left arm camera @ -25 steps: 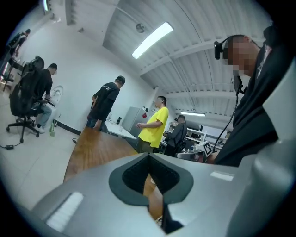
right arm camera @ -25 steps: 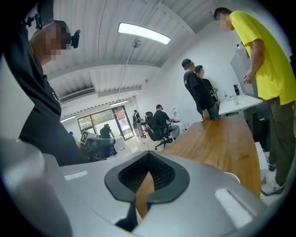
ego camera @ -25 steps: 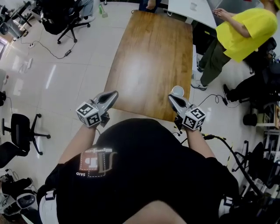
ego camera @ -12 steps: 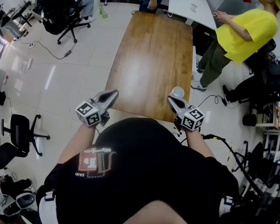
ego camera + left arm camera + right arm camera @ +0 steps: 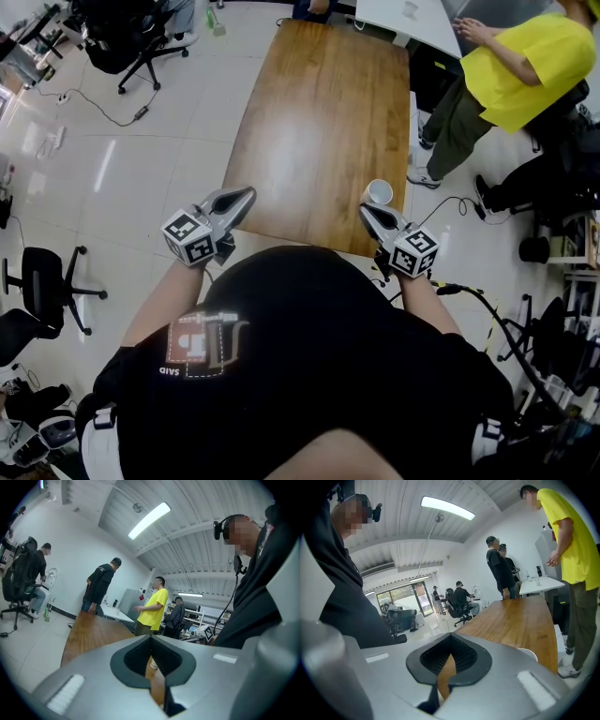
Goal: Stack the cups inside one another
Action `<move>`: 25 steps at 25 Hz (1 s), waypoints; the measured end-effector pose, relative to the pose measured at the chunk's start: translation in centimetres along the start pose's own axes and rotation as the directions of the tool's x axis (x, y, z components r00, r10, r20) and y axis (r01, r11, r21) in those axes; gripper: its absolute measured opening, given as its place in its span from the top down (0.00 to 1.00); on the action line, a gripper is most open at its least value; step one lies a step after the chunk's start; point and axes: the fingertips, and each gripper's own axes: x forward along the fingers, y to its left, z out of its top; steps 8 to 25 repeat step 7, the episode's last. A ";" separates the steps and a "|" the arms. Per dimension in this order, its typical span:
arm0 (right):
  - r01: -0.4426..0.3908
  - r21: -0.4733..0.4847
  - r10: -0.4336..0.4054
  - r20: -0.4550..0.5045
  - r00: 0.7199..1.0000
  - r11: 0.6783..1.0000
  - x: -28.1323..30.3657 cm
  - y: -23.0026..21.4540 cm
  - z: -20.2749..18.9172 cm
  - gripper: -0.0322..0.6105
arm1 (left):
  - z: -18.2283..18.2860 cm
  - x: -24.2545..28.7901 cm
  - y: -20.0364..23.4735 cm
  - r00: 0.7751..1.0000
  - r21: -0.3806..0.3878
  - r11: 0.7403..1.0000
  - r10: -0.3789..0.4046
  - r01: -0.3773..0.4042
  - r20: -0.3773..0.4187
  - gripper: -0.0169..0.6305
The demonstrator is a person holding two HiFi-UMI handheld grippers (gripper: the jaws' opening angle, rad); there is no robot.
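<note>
Wooden table (image 5: 319, 122), white cup (image 5: 380, 192) near right tongs (image 5: 367, 213), left tongs (image 5: 249, 194), both closed empty, shirt (image 5: 309, 375) reads "SAID"

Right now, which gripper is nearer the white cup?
Right. The right gripper hovers just short of the white cup; the left gripper is well off to its left.

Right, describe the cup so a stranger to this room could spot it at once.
Start at the long wooden table on the pale tiled floor and go to its near right corner. There, just ahead of the right gripper, stands the white cup, mouth up; it is the only white thing on the brown wood.
</note>
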 end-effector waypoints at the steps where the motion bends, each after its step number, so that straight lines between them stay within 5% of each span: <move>1: 0.002 0.000 -0.002 0.000 1.000 1.000 0.0 -0.1 -0.1 0.93 | 0.0 0.0 0.0 1.000 0.000 1.000 -0.001 0.001 -0.001 0.97; 25: 0.006 -0.006 -0.006 -0.006 1.000 1.000 0.1 -0.5 -0.1 0.93 | 0.2 0.5 0.1 1.000 0.004 1.000 -0.008 0.008 -0.004 0.97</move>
